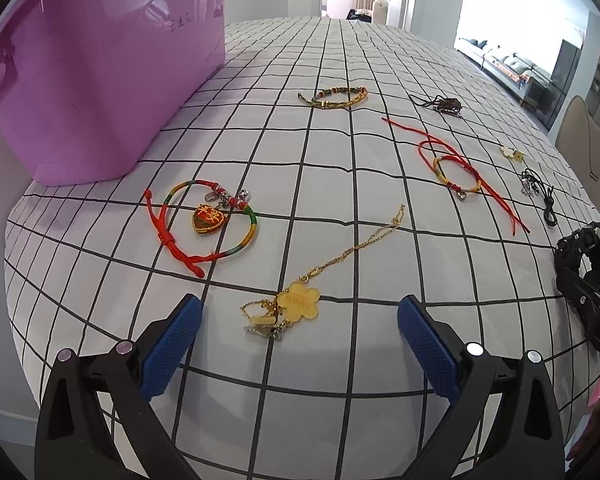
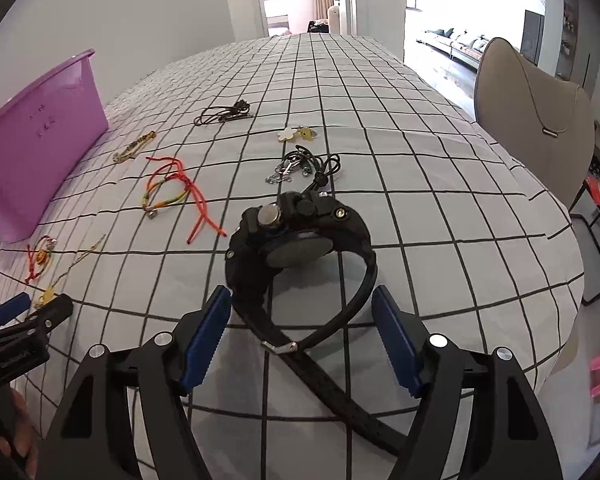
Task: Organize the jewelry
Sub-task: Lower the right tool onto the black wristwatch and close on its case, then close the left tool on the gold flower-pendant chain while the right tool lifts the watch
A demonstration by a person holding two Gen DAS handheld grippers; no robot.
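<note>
My left gripper (image 1: 300,320) is open just above the checked tablecloth, and a gold chain with a yellow flower pendant (image 1: 300,300) lies between its blue pads, untouched. My right gripper (image 2: 302,316) is open around the strap loop of a black watch (image 2: 300,236), which rests on its side on the cloth. The left pad sits close to the strap, and a small gap shows at the right pad. The watch (image 1: 580,256) also shows at the right edge of the left wrist view. A purple box (image 1: 100,68) stands at the far left.
Other jewellery lies scattered on the cloth: a red bracelet with a heart charm (image 1: 204,220), a braided bracelet (image 1: 334,97), a red cord bracelet (image 1: 458,176), a dark cord (image 2: 224,114), flower charms (image 2: 294,134) and a black cord with silver pieces (image 2: 308,168). A beige chair (image 2: 532,120) stands at the right.
</note>
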